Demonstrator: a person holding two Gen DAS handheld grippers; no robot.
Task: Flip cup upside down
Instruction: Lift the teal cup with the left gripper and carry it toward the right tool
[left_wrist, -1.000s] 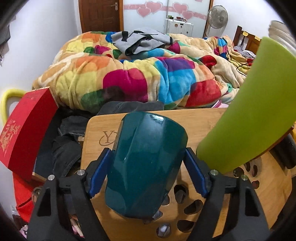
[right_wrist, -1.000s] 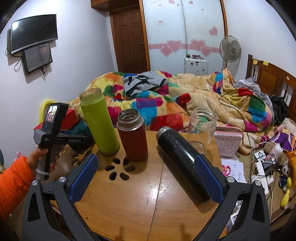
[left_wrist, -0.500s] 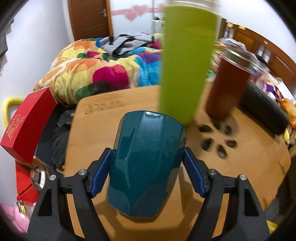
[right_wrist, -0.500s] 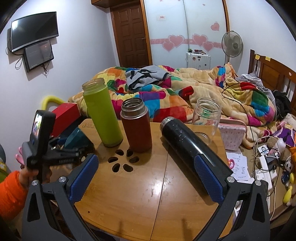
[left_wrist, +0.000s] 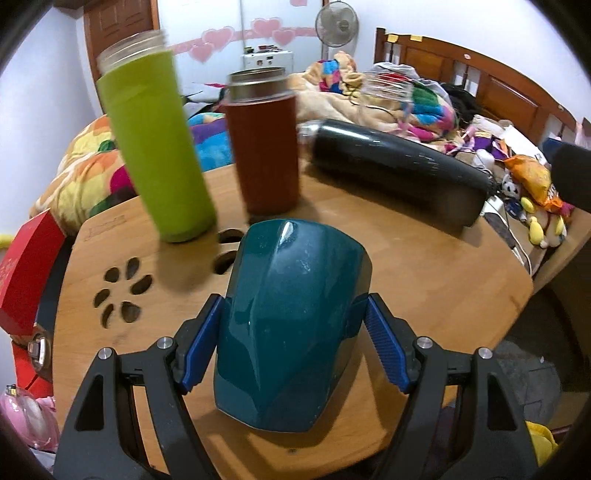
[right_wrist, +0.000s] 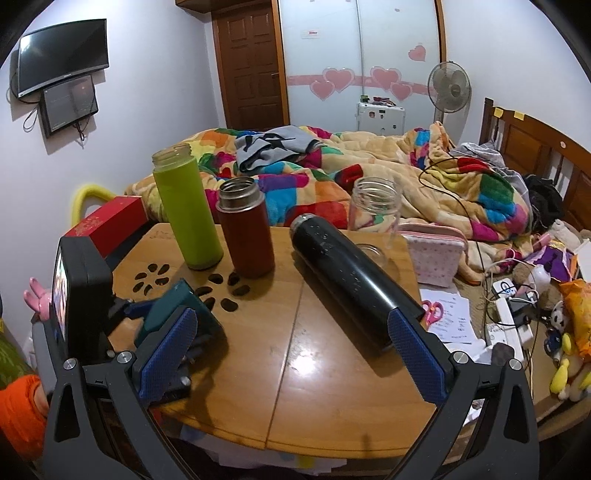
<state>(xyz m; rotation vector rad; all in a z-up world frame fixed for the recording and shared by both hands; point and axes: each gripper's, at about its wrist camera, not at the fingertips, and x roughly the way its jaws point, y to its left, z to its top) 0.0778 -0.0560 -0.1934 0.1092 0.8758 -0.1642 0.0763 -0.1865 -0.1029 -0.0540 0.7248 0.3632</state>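
My left gripper (left_wrist: 291, 343) is shut on a dark teal cup (left_wrist: 291, 325), its blue pads pressed on both sides. The cup lies roughly along the fingers, closed end pointing away, held low over the wooden table (left_wrist: 424, 280). In the right wrist view the teal cup (right_wrist: 177, 310) and the left gripper (right_wrist: 147, 314) sit at the table's left edge. My right gripper (right_wrist: 291, 347) is open and empty above the table's near side.
A green bottle (right_wrist: 186, 218) and a red-brown flask (right_wrist: 245, 229) stand at the table's back left. A black flask (right_wrist: 351, 280) lies on its side. A glass jar (right_wrist: 375, 214) stands behind it. A bed with a colourful blanket (right_wrist: 314, 177) lies beyond.
The left gripper has swung right with the teal cup, from facing the bed to facing the bottles, and moved in over the table. The right gripper stayed open and drew back slightly.
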